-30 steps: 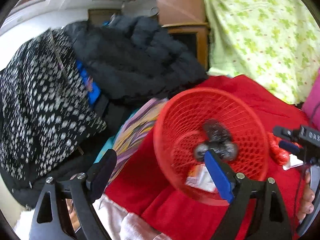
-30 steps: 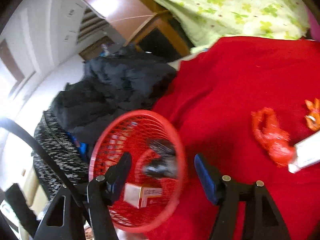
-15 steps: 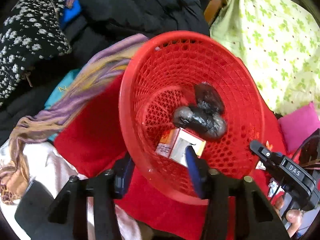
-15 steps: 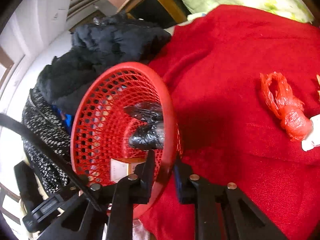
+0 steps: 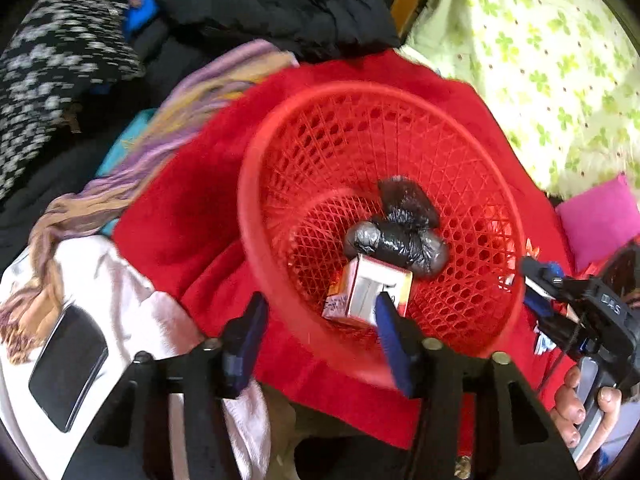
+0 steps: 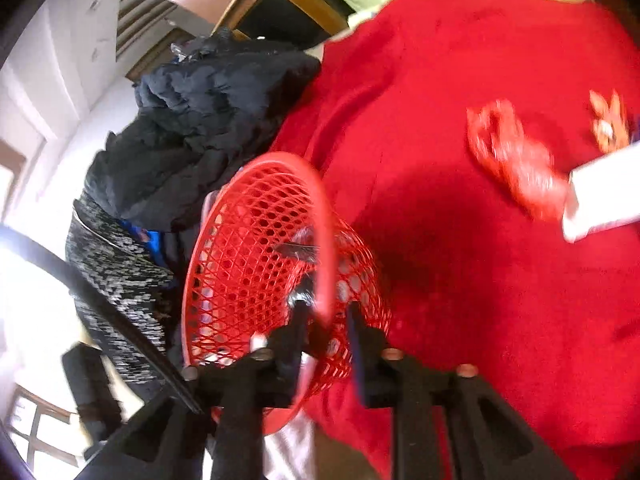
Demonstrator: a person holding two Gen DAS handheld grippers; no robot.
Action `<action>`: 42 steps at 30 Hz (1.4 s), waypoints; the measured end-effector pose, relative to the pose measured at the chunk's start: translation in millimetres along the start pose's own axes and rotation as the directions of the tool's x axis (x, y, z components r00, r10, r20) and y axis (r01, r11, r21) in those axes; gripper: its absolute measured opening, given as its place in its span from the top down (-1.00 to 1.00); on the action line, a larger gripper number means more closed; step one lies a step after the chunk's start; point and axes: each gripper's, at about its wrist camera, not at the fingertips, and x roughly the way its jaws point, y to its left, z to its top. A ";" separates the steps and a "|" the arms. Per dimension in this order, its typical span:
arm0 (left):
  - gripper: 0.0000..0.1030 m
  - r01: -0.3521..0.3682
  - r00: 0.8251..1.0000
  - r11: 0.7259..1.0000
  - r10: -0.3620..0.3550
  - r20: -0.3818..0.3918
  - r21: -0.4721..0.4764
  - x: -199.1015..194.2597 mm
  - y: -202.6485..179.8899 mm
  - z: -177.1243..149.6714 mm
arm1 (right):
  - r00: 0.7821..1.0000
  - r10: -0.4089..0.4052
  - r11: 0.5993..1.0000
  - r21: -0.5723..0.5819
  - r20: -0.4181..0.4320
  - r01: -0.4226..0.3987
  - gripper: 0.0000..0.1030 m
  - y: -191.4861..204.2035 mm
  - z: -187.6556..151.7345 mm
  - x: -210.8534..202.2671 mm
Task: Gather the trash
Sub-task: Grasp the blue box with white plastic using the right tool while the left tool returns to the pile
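A red mesh basket [image 5: 472, 148] is tilted on the red blanket [image 5: 192, 216]. It holds a black plastic bag [image 5: 400, 236] and a small carton [image 5: 372, 292]. My left gripper [image 5: 316, 340] straddles the basket's near rim with its jaws apart, partly closed. My right gripper [image 6: 326, 334] has its fingers on either side of the basket [image 6: 256, 264] rim with a narrow gap; whether they press it is unclear. A red crumpled bag [image 6: 516, 160], a white box [image 6: 604, 196] and an orange wrapper [image 6: 608, 124] lie on the blanket to the right.
Black and patterned coats [image 5: 248, 4] are piled behind the basket. A striped scarf [image 5: 132, 168], white cloth and a black phone [image 5: 68, 368] lie at left. A green floral cloth [image 5: 552, 64] and pink cushion [image 5: 600, 216] are at right.
Both grippers closed in on the basket rim from open. The basket tipped down toward the blanket. The right jaws look slightly wider than half a second ago.
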 end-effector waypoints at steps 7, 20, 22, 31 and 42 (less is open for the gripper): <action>-0.40 -0.075 0.960 0.993 0.049 0.275 0.086 -76.1 -37.2 -25.3 | 0.971 0.020 0.999 -0.037 0.239 -0.012 -0.45 -41.0 -17.4 -92.0; -0.50 0.074 0.963 0.853 -0.195 0.185 0.517 -44.5 -221.0 -117.1 | 0.875 -0.134 0.978 0.206 0.466 0.040 -0.45 -186.0 -50.6 -270.9; -0.50 0.075 0.968 0.833 -0.193 0.161 0.549 -37.6 -237.7 -135.0 | 0.881 -0.110 0.958 0.284 0.460 -0.028 -0.45 -211.3 -49.9 -278.0; -0.50 0.018 0.981 0.794 -0.131 0.142 0.607 -11.4 -244.4 -139.0 | 0.922 -0.006 0.827 0.520 0.387 -0.213 -0.53 -256.0 -20.2 -246.5; -0.50 0.011 0.989 0.805 -0.095 0.110 0.593 8.5 -228.1 -133.4 | 0.958 -0.018 0.671 0.714 0.285 -0.200 -0.54 -275.8 19.3 -190.9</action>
